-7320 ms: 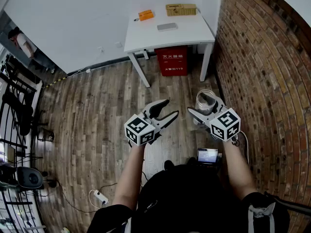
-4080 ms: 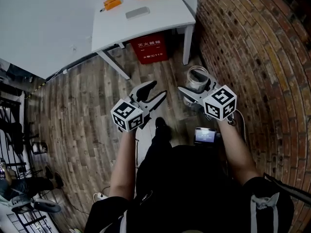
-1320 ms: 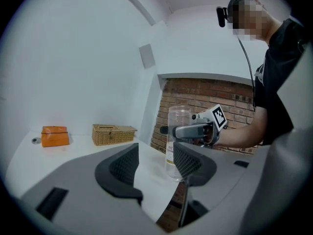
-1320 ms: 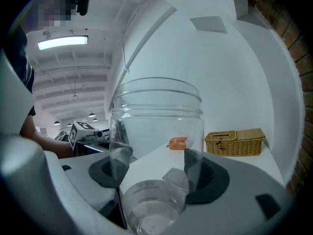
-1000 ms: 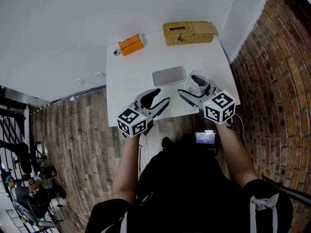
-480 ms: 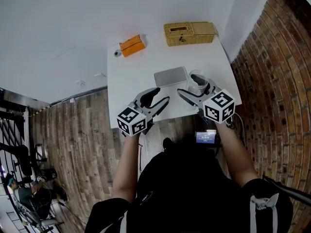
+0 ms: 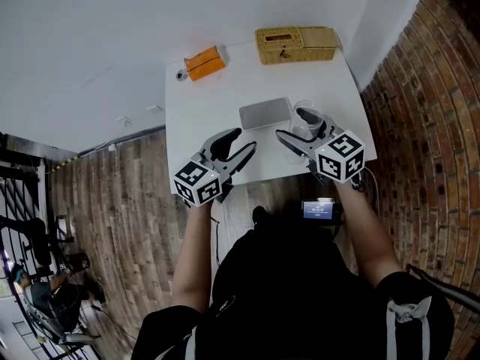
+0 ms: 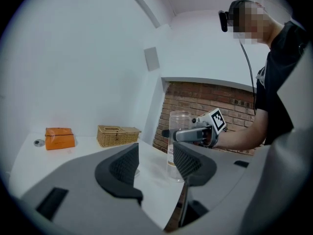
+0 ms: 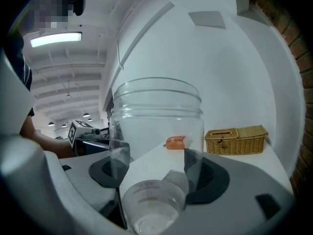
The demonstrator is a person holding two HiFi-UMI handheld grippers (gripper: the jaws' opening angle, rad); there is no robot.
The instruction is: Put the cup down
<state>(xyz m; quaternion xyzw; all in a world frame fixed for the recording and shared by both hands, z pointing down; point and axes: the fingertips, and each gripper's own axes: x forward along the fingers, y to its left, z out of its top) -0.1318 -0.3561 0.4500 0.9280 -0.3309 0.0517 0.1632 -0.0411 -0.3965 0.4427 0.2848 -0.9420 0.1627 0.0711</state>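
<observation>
A clear plastic cup (image 9: 156,131) stands upright between the jaws of my right gripper (image 9: 156,177), whose pads press on its lower sides. In the head view the cup (image 7: 307,113) and the right gripper (image 7: 294,124) are over the right front part of the white table (image 7: 217,107). Whether the cup's base touches the table I cannot tell. My left gripper (image 7: 240,141) hovers open and empty over the table's front edge, left of the cup. In the left gripper view, the cup (image 8: 179,124) appears beyond the open left gripper (image 8: 157,163).
A wicker basket (image 7: 296,45) sits at the table's back right, with an orange box (image 7: 206,62) at the back left. A flat grey object (image 7: 265,114) lies just left of the cup. A brick wall (image 7: 420,96) runs along the right, and wooden floor (image 7: 112,186) lies to the left.
Since the oldest frames both grippers have come from over the wooden floor to over the white table, the cup staying in the right one. Over the last second the left gripper shifted slightly left.
</observation>
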